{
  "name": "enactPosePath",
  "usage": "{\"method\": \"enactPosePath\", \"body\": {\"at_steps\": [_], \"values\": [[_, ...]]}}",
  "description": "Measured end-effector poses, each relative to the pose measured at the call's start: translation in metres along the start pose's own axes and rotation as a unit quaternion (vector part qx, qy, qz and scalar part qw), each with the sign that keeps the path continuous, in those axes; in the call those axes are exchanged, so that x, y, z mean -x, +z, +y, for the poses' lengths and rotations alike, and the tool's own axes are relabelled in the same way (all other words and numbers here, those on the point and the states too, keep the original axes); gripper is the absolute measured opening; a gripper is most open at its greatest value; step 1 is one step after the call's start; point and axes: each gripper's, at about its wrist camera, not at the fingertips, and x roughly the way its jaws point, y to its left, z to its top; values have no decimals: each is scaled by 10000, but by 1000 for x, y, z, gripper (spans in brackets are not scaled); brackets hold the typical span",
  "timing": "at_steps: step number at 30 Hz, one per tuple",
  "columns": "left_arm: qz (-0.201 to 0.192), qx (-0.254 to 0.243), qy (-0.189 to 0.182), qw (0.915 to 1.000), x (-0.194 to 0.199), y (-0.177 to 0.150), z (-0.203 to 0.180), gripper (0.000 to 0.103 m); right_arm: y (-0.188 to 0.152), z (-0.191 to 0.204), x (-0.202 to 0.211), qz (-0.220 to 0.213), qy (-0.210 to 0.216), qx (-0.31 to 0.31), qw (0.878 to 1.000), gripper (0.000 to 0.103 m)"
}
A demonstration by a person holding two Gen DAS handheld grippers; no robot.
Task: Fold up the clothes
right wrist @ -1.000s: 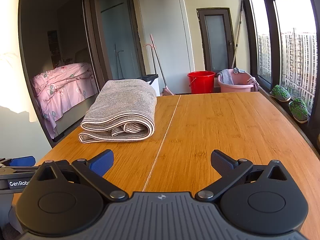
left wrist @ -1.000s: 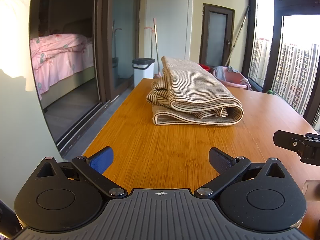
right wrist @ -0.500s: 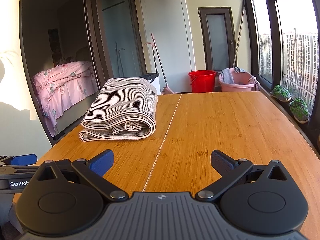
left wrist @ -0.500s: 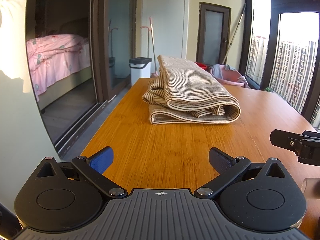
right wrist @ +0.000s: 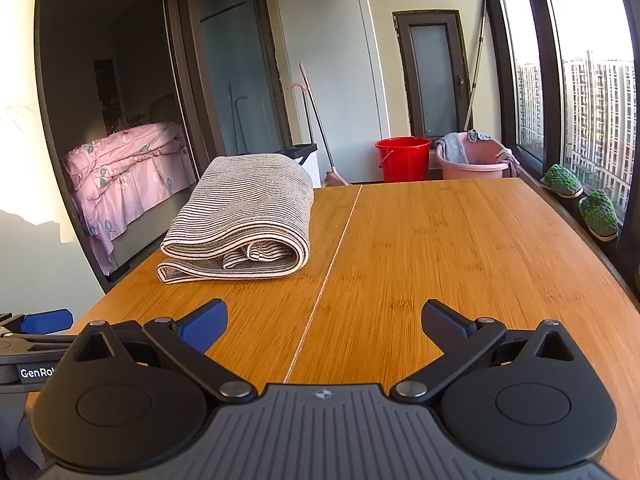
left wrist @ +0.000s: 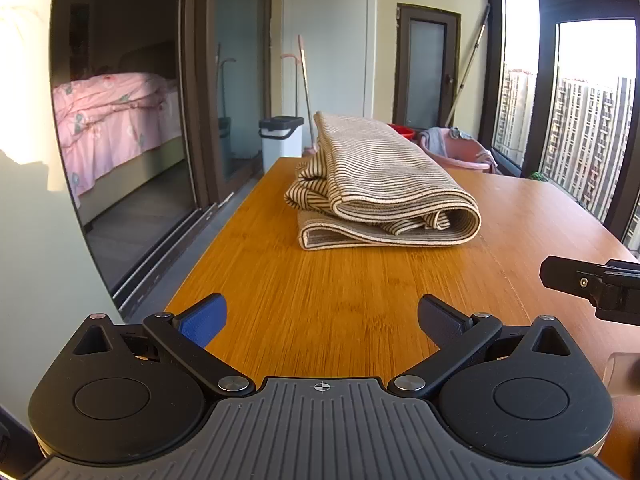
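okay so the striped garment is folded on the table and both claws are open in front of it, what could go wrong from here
1. The folded striped garment lies close to the wooden table's left edge, so a sideways nudge might push it off.
2. Its layers sit loosely, with inner folds bulging at the near end; pinching only the top layer could undo the fold.
3. The left claw and right claw are side by side, both open and empty, and may bump if they reach in together.

The folded garment (right wrist: 244, 216) lies on the table (right wrist: 460, 248), left of its seam (right wrist: 332, 264).
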Motion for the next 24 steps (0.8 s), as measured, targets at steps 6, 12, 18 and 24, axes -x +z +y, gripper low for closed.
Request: {"method": "enactPosePath", "body": {"at_steps": [6,12,18,24], "values": [[14,22,-48,10000,0,1,2,103,0,7,1,-18,-64,178,9998,103],[36,110,-88,9999,0,1,4,103,0,13,0,-23,-120,312,9994,103],[43,110,-99,9999,0,1,3,103,-1,14,1,3,-118,281,9995,103],[61,135,-71,9999,-1,1,5,103,1,14,0,33,-116,263,9996,103]]}}
